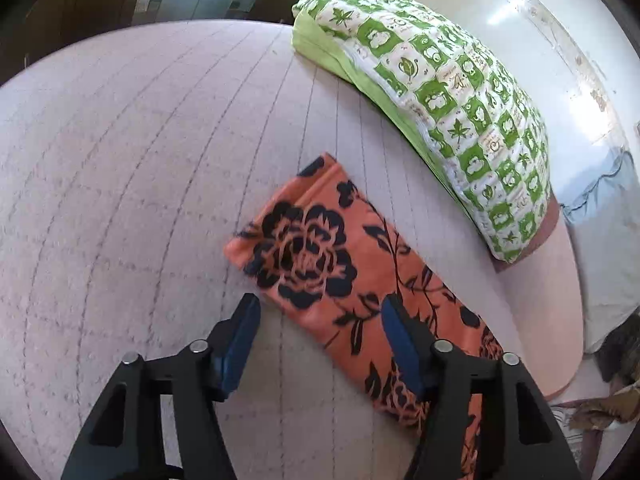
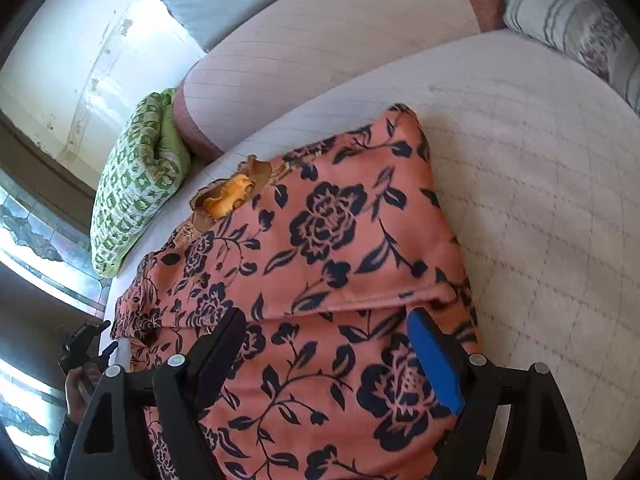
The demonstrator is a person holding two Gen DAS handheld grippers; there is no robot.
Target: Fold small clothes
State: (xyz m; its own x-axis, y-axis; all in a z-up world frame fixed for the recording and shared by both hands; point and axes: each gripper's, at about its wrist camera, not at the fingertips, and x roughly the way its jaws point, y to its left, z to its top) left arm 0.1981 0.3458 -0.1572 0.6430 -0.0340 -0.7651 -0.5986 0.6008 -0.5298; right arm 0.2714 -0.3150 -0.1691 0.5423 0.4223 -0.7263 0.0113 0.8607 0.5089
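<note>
Already folded over once, the orange black-flowered garment (image 2: 340, 240) lies flat on the pale quilted bed (image 1: 120, 160); both the left hand-held gripper (image 1: 320, 332) and the right hand-held gripper (image 2: 328, 344) hover released above it, seemingly ready for another fold.

The orange floral garment (image 1: 320, 256) runs off the left wrist view at five o'clock, partly behind the left gripper (image 1: 320, 336). In the right view, a hand (image 2: 78, 392) at eight o'clock is mostly cut off.
</note>
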